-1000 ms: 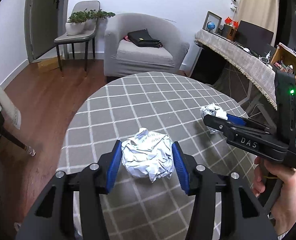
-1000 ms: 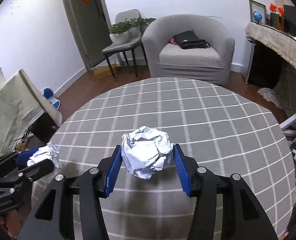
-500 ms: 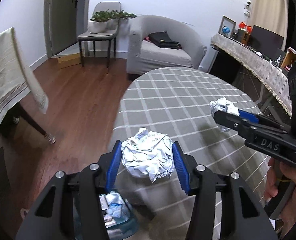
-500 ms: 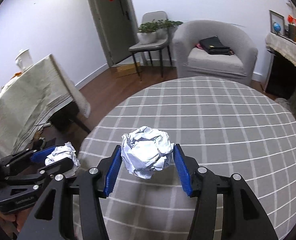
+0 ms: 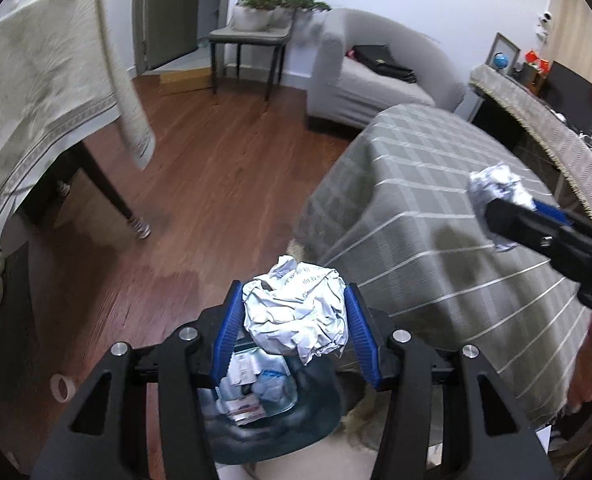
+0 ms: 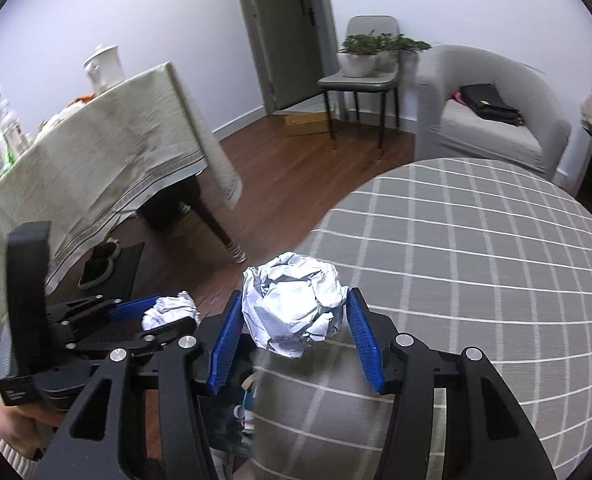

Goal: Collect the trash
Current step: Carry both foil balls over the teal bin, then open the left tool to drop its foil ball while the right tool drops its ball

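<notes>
My left gripper (image 5: 294, 330) is shut on a crumpled white paper ball (image 5: 294, 314) and holds it over a dark blue trash bin (image 5: 272, 412) on the floor that holds several scraps. My right gripper (image 6: 296, 334) is shut on a second crumpled paper ball (image 6: 294, 306) above the left edge of the round table with the grey checked cloth (image 6: 475, 248). The right gripper with its ball (image 5: 497, 192) shows at the right of the left wrist view. The left gripper with its ball (image 6: 170, 312) shows at the lower left of the right wrist view.
A table with a beige cloth (image 5: 36, 92) stands to the left over the wooden floor (image 5: 216, 184). A grey armchair (image 5: 379, 76) with a black bag and a chair (image 5: 252, 36) with plants stand at the back. A tape roll (image 5: 62, 386) lies on the floor.
Both grippers have swung left off the round table with their paper balls. The left one now hangs over the trash bin; the right one is at the table's edge.
</notes>
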Demonstrator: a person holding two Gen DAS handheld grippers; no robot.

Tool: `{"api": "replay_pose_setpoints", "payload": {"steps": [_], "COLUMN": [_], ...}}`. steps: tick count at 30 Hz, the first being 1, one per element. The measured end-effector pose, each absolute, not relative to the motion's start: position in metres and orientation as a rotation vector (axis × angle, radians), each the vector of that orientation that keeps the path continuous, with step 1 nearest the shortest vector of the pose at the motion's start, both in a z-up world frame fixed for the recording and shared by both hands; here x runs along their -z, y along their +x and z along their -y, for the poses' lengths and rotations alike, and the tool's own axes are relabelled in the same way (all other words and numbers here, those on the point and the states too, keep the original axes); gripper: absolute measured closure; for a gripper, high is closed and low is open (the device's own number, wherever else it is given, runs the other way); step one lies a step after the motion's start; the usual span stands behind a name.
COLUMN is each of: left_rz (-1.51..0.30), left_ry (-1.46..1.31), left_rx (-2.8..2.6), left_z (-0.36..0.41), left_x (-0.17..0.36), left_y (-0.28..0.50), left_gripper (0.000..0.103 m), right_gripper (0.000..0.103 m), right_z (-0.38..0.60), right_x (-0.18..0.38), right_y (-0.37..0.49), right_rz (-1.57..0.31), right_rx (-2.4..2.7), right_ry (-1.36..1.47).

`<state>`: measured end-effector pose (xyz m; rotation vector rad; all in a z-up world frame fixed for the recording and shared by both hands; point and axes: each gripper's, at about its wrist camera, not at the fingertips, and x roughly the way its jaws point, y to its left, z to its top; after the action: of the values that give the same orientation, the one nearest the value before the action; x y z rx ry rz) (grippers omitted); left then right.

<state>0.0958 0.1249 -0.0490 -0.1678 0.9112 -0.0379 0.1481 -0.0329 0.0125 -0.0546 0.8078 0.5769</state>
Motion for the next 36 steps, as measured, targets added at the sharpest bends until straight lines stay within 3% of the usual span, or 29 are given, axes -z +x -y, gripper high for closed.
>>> {"api": "replay_pose_setpoints", "payload": {"steps": [22, 31, 36], "left_rz": [-1.218, -1.204, -1.15], "left_ry": [-0.253, -0.252, -0.266], "left_rx": [-0.002, -0.025, -0.041], "left_z": [-0.19, -0.206, -0.221], "left_x": [0.157, 0.151, 0.134], "left_y": [0.09, 0.081, 0.078], "left_gripper": [0.046, 0.041, 0.049], "right_gripper": [0.05, 0.05, 0.05], "right_z": [-0.054, -0.073, -0.083], "right_x": [0.021, 0.042, 0.058], "right_y": [0.138, 0.142, 0.141], "right_rz": [-0.913, -0.971, -1.009], "right_rx": [-0.699, -0.715, -0.716], "right_ry": [-0.127, -0.134, -0.159]}}
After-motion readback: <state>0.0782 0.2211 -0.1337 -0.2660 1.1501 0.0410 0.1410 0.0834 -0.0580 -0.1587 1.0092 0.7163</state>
